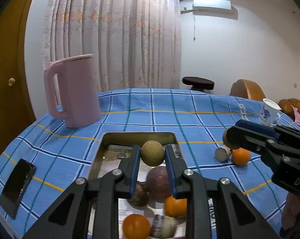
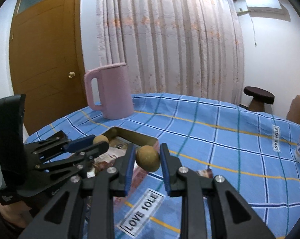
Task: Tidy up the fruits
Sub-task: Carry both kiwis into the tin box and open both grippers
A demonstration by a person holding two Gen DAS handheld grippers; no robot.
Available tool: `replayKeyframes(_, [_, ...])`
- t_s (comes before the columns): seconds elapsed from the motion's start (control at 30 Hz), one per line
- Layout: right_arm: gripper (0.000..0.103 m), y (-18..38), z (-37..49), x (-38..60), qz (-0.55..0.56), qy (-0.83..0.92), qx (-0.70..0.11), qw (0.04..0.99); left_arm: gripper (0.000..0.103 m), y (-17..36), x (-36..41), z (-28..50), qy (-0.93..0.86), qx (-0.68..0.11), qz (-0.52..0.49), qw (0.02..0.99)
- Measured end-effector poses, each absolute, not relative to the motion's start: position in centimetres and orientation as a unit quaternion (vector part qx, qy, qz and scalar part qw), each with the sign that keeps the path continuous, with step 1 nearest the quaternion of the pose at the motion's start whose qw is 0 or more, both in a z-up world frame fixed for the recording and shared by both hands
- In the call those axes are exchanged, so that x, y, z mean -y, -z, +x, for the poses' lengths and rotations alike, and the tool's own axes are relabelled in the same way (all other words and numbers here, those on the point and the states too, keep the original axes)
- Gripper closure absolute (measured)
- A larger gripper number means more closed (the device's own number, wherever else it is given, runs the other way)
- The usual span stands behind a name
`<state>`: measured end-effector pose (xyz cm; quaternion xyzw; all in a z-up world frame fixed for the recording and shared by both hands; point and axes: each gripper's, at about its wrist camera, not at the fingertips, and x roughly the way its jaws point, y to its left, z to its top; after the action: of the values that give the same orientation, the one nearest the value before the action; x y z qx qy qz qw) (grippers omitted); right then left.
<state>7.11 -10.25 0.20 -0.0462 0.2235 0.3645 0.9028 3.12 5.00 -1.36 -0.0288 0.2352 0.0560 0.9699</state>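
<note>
My left gripper (image 1: 152, 149) is shut on a tan round fruit (image 1: 152, 153) and hangs over the far end of a metal tray (image 1: 139, 135). In the tray lie a reddish apple (image 1: 158, 181), two oranges (image 1: 175, 207) and other fruit, partly hidden by the fingers. My right gripper (image 2: 148, 149) is shut on a second tan round fruit (image 2: 148, 158) just right of the tray (image 2: 144, 139), above the cloth. Each gripper shows in the other's view: the right gripper (image 1: 232, 138) at the right, the left gripper (image 2: 101, 142) at the left over the tray.
A blue checked cloth (image 1: 189, 107) covers the table. A pink pitcher (image 1: 76, 91) stands at the far left and a dark phone (image 1: 17, 187) lies near the left edge. A loose orange (image 1: 240, 156) and a tipped small jar (image 1: 222, 153) lie right of the tray. A paper cup (image 1: 268, 111) stands at the far right.
</note>
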Motion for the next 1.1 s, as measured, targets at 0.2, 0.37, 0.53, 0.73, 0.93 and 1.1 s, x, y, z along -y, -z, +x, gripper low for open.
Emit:
replayKeyframes(0.2, [0.075,-0.3,7.0,8.2,-0.052,-0.381,-0.222,0.896,0.076,1.5,-6.6,3.0,-0.071,-0.239,-0.035,0.968])
replayKeyframes(0.37, [0.075,-0.2,6.4,6.7,-0.06,-0.394,-0.22,0.89,0.076,1.8,-7.5,2.7,-0.079,-0.241,-0.038,0.967])
replayKeyframes(0.53, [0.075,0.3,6.5,5.8,-0.06,-0.401,-0.225,0.886,0.076,2.2,-8.9,2.9,-0.089,-0.248,-0.043,0.964])
replayKeyframes(0.73, [0.075,1.4,6.4,4.5,-0.062,-0.413,-0.238,0.877,0.076,3.0,-10.3,2.8,-0.097,-0.259,-0.05,0.96])
replayKeyframes(0.93, [0.075,2.7,6.0,3.1,-0.072,-0.422,-0.251,0.868,0.076,3.5,-11.2,2.7,-0.106,-0.262,-0.054,0.958])
replayKeyframes(1.1, [0.075,3.4,5.7,2.5,-0.078,-0.424,-0.256,0.865,0.076,3.9,-11.5,2.9,-0.109,-0.267,-0.056,0.956])
